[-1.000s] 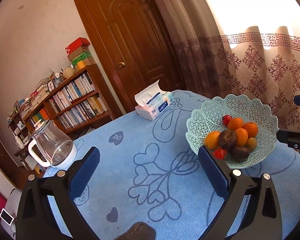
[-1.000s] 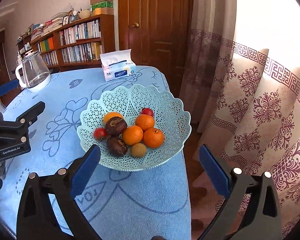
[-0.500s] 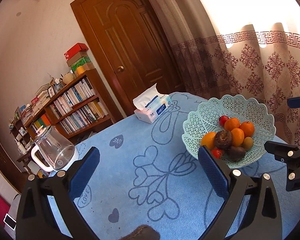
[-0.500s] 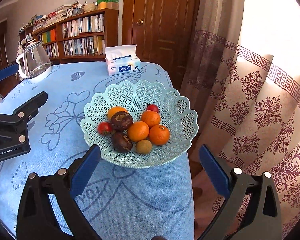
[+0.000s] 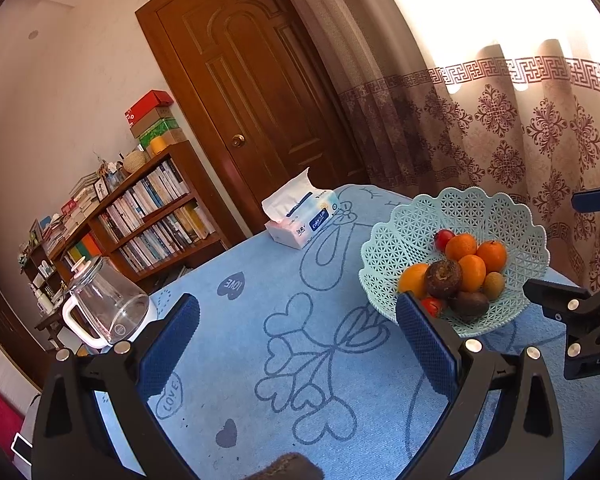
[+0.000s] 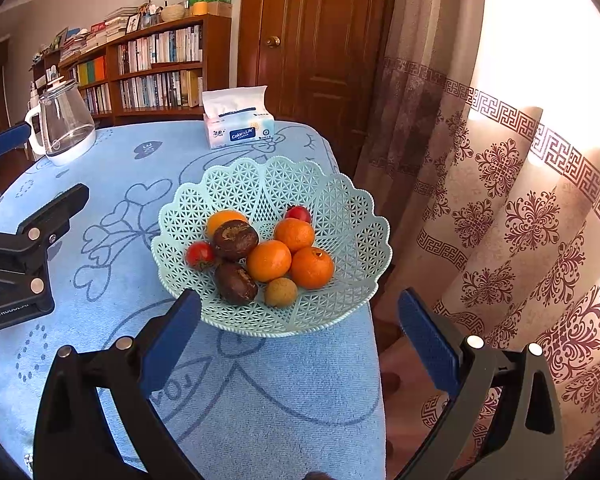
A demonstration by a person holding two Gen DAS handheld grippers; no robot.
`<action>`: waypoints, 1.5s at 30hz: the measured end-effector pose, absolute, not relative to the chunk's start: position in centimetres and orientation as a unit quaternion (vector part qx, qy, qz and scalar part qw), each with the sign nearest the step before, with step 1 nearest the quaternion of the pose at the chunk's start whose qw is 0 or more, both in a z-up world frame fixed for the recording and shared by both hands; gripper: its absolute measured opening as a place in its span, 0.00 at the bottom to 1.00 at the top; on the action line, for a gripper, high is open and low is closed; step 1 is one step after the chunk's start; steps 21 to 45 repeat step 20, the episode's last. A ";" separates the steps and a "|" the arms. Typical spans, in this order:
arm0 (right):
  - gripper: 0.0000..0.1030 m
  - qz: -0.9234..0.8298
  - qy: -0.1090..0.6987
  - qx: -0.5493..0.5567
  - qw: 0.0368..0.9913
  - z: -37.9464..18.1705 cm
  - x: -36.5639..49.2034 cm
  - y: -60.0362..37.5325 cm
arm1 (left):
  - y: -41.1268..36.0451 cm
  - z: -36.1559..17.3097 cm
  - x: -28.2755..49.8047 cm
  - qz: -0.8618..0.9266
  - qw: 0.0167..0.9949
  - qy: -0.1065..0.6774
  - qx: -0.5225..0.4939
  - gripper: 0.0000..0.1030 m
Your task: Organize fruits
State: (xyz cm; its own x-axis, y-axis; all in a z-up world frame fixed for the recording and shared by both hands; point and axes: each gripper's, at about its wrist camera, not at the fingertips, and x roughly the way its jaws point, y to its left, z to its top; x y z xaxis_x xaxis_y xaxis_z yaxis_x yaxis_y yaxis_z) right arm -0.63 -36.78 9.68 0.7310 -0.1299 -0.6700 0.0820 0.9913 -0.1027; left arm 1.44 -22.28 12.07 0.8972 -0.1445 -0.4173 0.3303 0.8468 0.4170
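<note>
Fruit sits piled in the mint lattice basket (image 6: 340, 216) near the curtain-side edge of the bench (image 6: 260, 392): four oranges (image 6: 269, 261), two dark brown fruits (image 6: 235, 239), two small red ones (image 6: 199, 255), one small tan one (image 6: 281, 292). Right tool (image 6: 299, 324) hovers just in front of the basket, blue pads spread wide, nothing between them. Left tool (image 5: 298, 330) is beside the basket on the side away from the curtain, pads likewise spread and empty. Tissue box (image 6: 239, 128) behind the basket; glass kettle (image 6: 62, 120) well apart from it, at the far corner. Blue heart-print cloth (image 5: 284, 280) covers the bench.
</note>
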 end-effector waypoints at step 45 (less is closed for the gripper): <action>0.97 -0.045 0.370 -0.037 0.927 9.1 -0.2 -35.7 | -20.9 11.3 1.7 -0.128 0.940 0.225 0.223 0.95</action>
